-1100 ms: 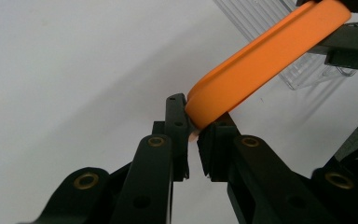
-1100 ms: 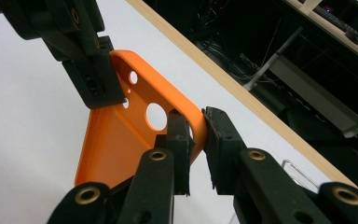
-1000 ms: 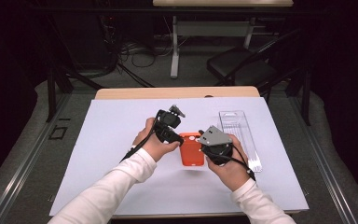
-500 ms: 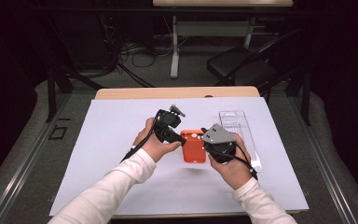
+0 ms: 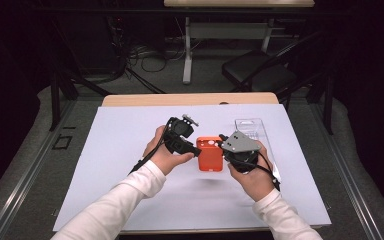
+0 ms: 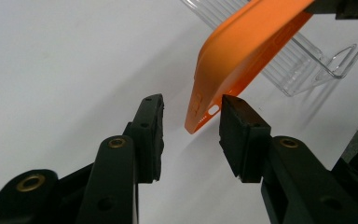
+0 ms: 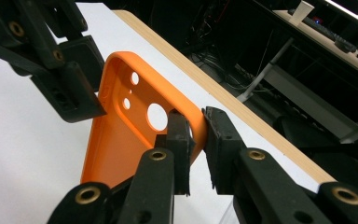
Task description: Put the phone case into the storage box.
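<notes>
Case lifted off the mat, between 2 grippers.
Right gripper pinched the orange case rim; left gripper, jaws spread around its corner, had let go, likely a handover.

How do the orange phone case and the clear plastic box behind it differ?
The orange phone case is opaque and bright; the clear plastic box is see-through. The case is held up off the white table cover, its edge pinched by the right gripper, while the box lies flat on the cover. The left gripper is open around the case's corner; nothing grips the box. Both are roughly rectangular plastic items.
</notes>
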Demonstrator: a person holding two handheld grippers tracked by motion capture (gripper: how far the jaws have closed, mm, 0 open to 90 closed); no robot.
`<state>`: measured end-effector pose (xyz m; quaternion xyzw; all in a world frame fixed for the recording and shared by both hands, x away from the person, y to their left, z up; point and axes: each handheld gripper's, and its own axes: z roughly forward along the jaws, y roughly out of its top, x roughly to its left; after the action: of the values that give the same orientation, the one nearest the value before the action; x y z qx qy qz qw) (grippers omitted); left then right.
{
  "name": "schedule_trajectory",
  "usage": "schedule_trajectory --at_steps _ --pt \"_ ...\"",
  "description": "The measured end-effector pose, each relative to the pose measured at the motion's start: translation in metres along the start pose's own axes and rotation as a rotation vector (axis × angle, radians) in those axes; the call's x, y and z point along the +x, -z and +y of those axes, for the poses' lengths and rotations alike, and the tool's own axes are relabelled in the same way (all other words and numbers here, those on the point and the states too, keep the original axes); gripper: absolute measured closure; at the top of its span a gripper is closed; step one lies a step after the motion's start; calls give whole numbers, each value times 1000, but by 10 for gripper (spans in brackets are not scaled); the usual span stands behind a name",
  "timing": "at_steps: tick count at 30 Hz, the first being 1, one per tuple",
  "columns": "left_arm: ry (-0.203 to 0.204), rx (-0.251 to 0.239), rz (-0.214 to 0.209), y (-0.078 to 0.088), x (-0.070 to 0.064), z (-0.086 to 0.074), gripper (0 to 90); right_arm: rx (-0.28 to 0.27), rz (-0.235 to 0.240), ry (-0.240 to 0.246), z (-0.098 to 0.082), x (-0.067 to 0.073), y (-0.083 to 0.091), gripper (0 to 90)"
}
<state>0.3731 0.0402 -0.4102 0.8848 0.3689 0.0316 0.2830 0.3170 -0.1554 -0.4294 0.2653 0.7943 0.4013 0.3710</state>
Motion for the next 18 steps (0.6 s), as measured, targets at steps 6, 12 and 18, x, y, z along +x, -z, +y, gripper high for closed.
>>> schedule_trajectory --at_steps 6,12,18 --pt "-50 -30 -1 2 0 -4 567 -29 14 11 -4 -6 2 808" --pt "-93 -48 3 5 1 -7 538 -64 41 7 -6 -12 5 807" --pt "-112 -85 -16 8 1 -9 509 -82 79 8 -9 -20 7 807"
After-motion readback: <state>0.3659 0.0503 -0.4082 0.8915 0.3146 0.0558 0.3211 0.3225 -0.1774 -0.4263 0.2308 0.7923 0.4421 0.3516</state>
